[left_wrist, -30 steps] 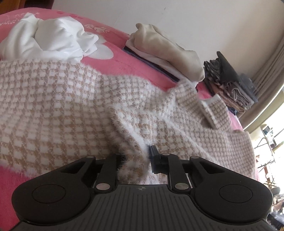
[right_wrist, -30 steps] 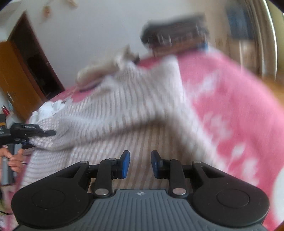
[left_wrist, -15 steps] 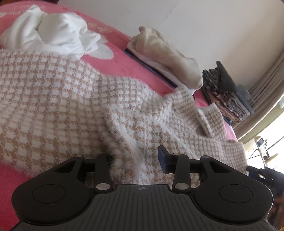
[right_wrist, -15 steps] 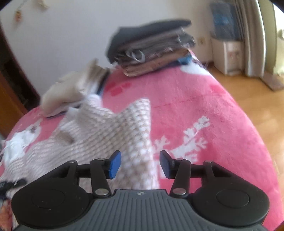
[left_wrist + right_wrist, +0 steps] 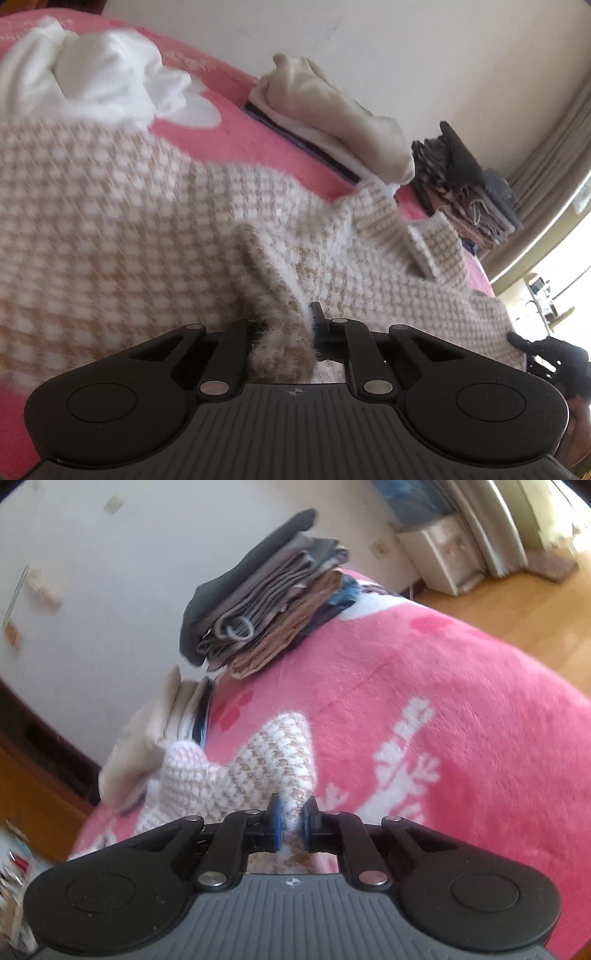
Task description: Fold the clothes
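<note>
Lengthwise between both grippers, houndstooth sweater (image 5: pixel 155 229), hem corner (image 5: pixel 284 738) toward wall

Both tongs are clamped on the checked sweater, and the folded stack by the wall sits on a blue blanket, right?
Not quite: the blanket is pink, as the right wrist view shows. The rest holds: the left tongs and right tongs are each shut on the checked sweater, and the folded stack sits by the wall.

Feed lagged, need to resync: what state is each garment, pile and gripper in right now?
left gripper: shut on checked sweater
right gripper: shut on sweater edge
checked sweater: spread out, unfolded
white garment: crumpled
cream pile: folded
dark stack: folded, stacked
</note>
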Action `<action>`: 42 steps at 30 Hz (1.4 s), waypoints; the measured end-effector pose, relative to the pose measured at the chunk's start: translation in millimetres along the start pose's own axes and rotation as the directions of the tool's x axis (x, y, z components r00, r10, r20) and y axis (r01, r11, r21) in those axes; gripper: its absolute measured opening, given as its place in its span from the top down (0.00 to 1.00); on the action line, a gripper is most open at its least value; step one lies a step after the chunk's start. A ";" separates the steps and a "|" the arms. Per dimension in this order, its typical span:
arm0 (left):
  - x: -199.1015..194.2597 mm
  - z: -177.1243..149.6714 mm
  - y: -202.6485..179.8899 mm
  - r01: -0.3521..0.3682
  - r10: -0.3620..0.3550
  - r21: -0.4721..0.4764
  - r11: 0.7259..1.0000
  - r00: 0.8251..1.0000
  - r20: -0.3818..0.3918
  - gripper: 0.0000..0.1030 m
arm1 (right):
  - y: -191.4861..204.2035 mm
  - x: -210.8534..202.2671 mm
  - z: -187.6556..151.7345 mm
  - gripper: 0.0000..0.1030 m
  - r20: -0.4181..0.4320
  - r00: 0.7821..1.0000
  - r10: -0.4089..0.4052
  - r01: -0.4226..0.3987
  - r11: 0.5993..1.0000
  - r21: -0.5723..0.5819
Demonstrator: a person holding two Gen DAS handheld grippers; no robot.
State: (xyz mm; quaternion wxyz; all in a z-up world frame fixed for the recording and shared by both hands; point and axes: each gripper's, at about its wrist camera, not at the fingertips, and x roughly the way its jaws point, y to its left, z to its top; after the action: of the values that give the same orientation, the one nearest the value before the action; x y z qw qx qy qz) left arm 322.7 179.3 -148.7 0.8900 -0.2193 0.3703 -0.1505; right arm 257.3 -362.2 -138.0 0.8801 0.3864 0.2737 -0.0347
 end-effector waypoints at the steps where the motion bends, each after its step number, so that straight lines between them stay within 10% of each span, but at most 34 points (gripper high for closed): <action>1: -4.2 1.3 -1.0 -0.008 0.008 0.015 1.000 1.000 0.004 0.90 | 0.3 -1.5 -1.3 0.89 0.006 1.000 0.017 -0.017 1.000 -0.002; 15: -9.8 10.1 27.2 -0.021 0.011 -0.115 0.993 0.996 -0.085 0.81 | 31.5 -23.9 -8.1 0.56 -0.048 0.991 -0.123 0.105 0.955 -0.277; 21: -47.4 20.0 24.4 -0.103 0.118 -0.139 0.985 0.987 0.107 0.75 | 62.1 -58.4 -29.7 0.56 0.020 0.992 -0.122 0.116 0.865 -0.488; 25: -68.7 23.7 5.0 -0.138 0.147 -0.059 0.989 0.967 0.208 0.74 | 89.9 -72.4 -51.3 0.57 0.023 0.996 -0.088 0.084 0.787 -0.611; 31: -26.1 -6.6 -68.2 -0.029 0.016 0.223 0.974 0.998 0.063 0.74 | 117.6 -85.8 -87.2 0.69 -0.002 0.999 -0.042 0.029 0.724 -0.690; 34: 2.8 -29.2 -90.6 -0.017 0.017 0.289 0.957 1.000 0.003 0.74 | 125.3 -88.7 -110.4 0.75 -0.002 0.997 -0.072 0.044 0.632 -0.774; 37: 16.8 -41.6 -92.0 -0.041 0.046 0.280 0.959 0.999 -0.012 0.74 | 127.1 -91.0 -135.9 0.73 0.089 0.984 -0.153 0.149 0.453 -0.879; 42: 20.1 -48.6 -84.3 -0.046 0.055 0.249 0.968 0.998 -0.027 0.74 | 114.7 -77.4 -154.8 0.58 0.153 0.950 -0.271 0.238 0.315 -0.919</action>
State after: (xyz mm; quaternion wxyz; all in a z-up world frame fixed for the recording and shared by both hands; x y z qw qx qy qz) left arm 292.2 84.6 -148.9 0.9077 -0.0944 0.3689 -0.1764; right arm 152.5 -185.5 -108.2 0.9220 -0.2254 0.3149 -0.0065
